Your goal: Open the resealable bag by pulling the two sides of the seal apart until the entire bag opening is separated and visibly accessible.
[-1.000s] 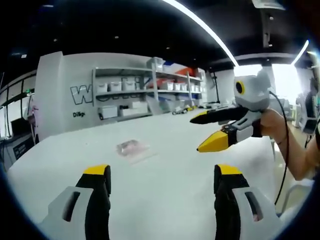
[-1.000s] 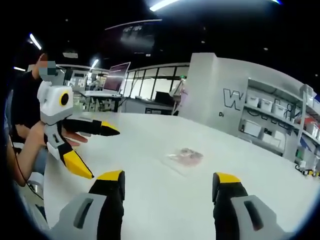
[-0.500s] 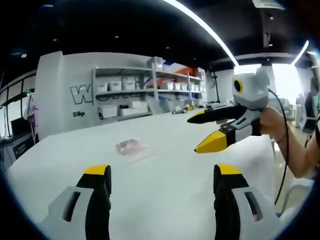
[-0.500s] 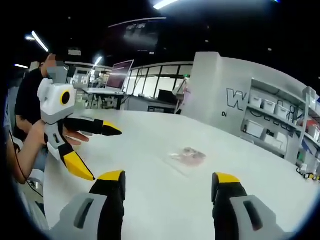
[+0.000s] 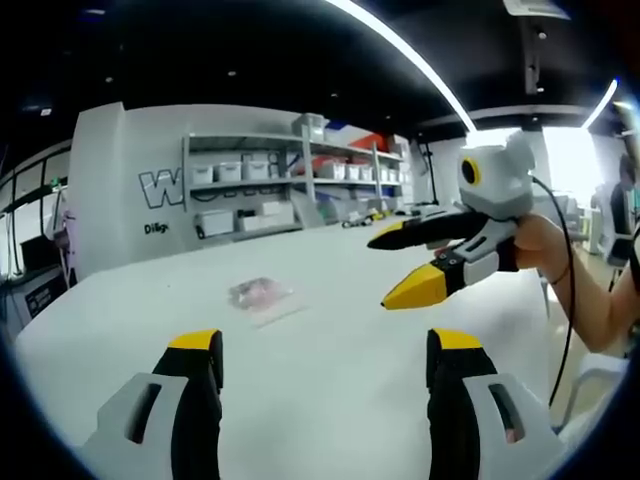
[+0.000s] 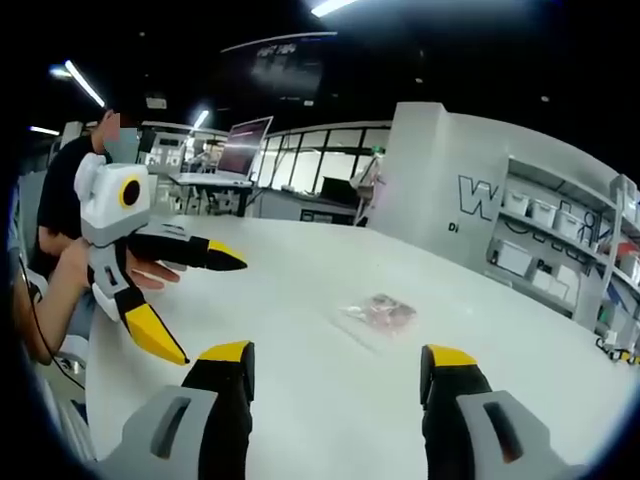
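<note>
A small clear resealable bag with pinkish contents lies flat on the white table, well ahead of both grippers; in the right gripper view the bag sits right of centre. My left gripper is open above the near table, nothing between its jaws. My right gripper is open too and holds nothing. The right gripper enters the left gripper view from the right, held by a hand, jaws spread. The left gripper shows at the left of the right gripper view, also spread.
Shelves with white bins stand against a grey wall beyond the table. A person in dark clothes sits at the table's left edge in the right gripper view. Desks and monitors stand further back.
In the left gripper view the right gripper has drifted slightly left and down. The bag lies unmoved; both grippers stay open.
</note>
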The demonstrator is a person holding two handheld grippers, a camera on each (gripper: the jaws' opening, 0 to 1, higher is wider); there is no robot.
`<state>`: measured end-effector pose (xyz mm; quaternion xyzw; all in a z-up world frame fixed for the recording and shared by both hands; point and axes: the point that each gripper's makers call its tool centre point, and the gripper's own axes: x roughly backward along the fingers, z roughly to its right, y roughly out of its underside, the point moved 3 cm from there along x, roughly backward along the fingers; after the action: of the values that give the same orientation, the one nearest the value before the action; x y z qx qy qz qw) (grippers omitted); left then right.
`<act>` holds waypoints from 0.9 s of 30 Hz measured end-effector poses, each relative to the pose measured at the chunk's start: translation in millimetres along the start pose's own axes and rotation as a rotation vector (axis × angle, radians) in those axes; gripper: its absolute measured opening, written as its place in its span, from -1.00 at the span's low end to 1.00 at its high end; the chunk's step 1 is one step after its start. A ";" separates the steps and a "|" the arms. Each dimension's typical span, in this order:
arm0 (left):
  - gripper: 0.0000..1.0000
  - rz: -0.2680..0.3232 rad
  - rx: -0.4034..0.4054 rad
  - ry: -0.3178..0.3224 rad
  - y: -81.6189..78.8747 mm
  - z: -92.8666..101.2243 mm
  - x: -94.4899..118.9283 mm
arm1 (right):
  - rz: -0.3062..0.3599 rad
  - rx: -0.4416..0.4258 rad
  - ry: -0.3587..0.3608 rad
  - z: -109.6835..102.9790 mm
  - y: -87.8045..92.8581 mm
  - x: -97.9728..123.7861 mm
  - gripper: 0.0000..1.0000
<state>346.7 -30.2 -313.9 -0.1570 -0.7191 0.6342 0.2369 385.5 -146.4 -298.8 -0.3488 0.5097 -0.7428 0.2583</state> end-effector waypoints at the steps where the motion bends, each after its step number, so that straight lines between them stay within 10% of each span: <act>1: 0.66 -0.001 0.000 0.000 0.3 -0.3 0.0 | 0.000 0.000 0.001 1.3 0.2 -0.6 0.33; 27: 0.64 0.021 0.009 -0.026 -1.4 -10.6 -0.1 | -0.011 0.030 -0.021 3.3 -2.4 -12.7 0.35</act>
<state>352.6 -21.6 -311.6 -0.1555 -0.7175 0.6418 0.2215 396.0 -138.1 -299.0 -0.3556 0.4940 -0.7479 0.2649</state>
